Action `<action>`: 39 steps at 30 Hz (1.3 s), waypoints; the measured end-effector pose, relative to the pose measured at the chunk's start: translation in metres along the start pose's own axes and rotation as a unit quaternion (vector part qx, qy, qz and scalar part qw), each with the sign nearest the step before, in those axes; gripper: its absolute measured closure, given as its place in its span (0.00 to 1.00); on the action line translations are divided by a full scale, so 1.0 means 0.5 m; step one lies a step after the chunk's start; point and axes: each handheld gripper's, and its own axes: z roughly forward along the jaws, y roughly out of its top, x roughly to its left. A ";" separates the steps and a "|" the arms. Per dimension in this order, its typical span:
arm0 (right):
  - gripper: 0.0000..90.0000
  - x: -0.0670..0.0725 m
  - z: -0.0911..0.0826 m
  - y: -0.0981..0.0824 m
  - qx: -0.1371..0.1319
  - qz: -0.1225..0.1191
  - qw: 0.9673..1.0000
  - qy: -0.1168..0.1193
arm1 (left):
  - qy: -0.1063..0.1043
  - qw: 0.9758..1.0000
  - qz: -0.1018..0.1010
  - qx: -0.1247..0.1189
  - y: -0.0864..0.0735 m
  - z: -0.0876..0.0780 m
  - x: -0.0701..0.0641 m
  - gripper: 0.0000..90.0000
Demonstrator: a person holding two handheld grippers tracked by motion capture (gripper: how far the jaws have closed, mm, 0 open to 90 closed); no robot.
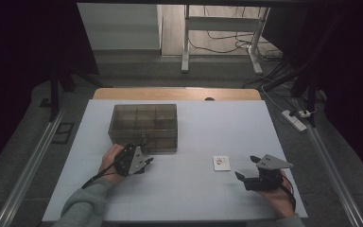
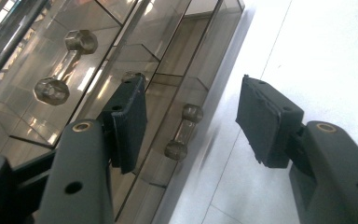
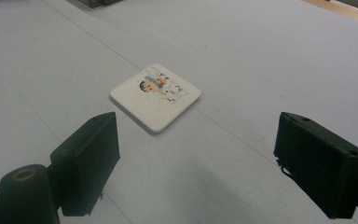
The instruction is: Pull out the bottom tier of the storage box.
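Note:
A smoky clear compartment box (image 1: 144, 124) stands closed on the white table. My left gripper (image 1: 147, 161) is at its front wall, open. In the left gripper view the box (image 2: 98, 60) is close up. A small clear dumbbell-shaped latch (image 2: 183, 132) on its front lies between the parted pads (image 2: 130, 119) without touching either, and my left gripper (image 2: 198, 116) holds nothing. A white square tile (image 1: 221, 162) with a cartoon picture lies flat on the table. My right gripper (image 1: 247, 167) is just right of the tile, open and empty. In the right gripper view the tile (image 3: 156, 95) lies ahead of my right gripper (image 3: 200, 140).
The white table top (image 1: 194, 189) ends near the person's forearms at the front. A wooden strip (image 1: 177, 93) runs along the far edge. A second clear latch (image 2: 65, 65) sits further along the box. Beyond the table are a desk frame and a power strip (image 1: 294, 119) on the floor.

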 end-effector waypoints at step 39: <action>0.15 0.003 -0.002 0.003 -0.007 0.002 1.000 0.007 | -0.034 0.999 -0.022 0.027 -0.020 0.023 0.023 0.54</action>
